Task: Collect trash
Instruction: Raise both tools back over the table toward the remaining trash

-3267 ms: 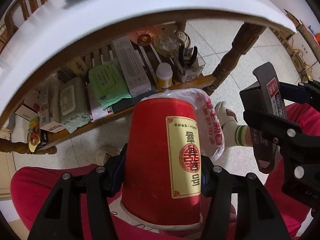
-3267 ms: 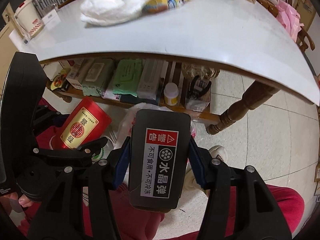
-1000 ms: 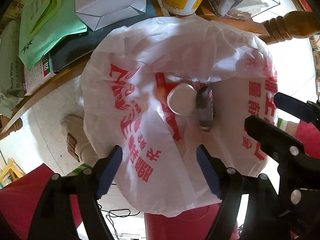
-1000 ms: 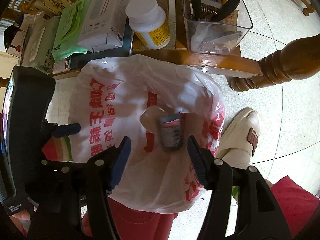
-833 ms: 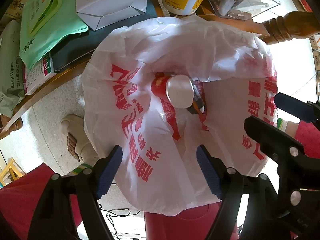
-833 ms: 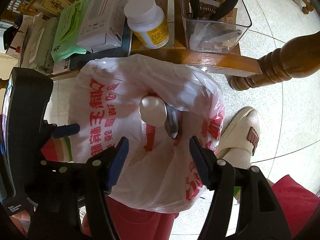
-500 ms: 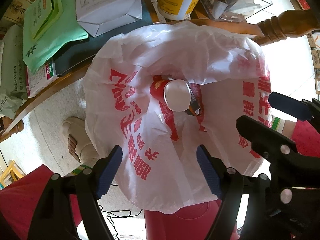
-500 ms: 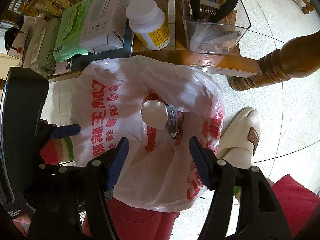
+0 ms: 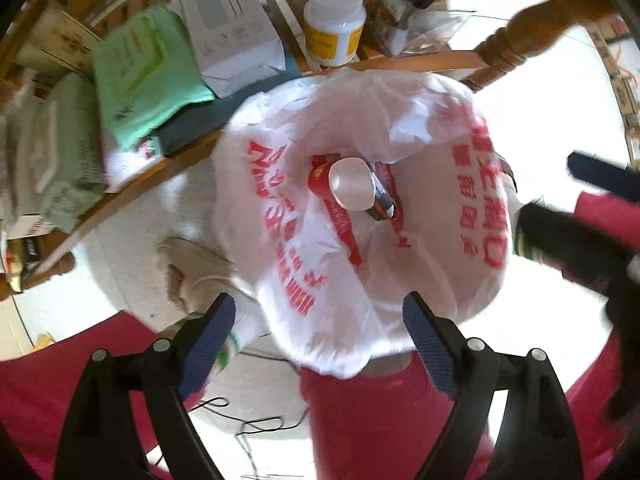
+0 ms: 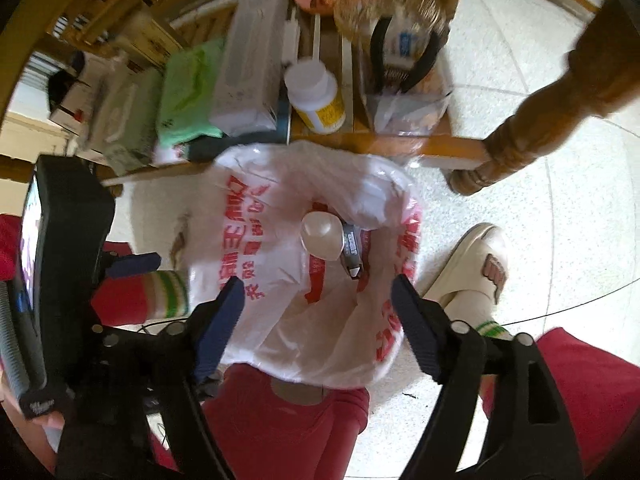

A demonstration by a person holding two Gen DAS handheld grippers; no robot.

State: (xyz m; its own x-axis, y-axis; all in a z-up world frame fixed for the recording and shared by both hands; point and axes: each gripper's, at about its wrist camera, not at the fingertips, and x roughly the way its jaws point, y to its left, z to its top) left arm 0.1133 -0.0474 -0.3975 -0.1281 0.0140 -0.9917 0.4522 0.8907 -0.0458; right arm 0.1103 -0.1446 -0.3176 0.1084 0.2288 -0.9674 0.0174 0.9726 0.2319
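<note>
A white plastic bag (image 9: 400, 264) with red print stands open on the floor between the person's legs. Inside it lies a red paper cup (image 9: 351, 184), white base up, with a black packet (image 9: 382, 202) against it. My left gripper (image 9: 316, 312) hangs above the bag's near rim, pointing down; its jaws are opening with nothing between them. My right gripper (image 10: 318, 294) is also above the bag (image 10: 280, 280), jaws opening and empty. In the right wrist view the cup (image 10: 322, 236) and packet (image 10: 352, 248) show in the bag's mouth.
Behind the bag a low wooden shelf (image 9: 420, 62) holds a white bottle (image 9: 334, 28), a white box (image 9: 228, 28), green wipes (image 9: 148, 76) and a clear tub with pliers (image 10: 404, 68). A table leg (image 10: 532, 128) stands to the right. Slippered feet (image 10: 476, 272) flank the bag.
The left gripper let go of the red cup and the right of the black packet; both landed in the bag. Both grippers have risen away from the bag and their jaws stand wider.
</note>
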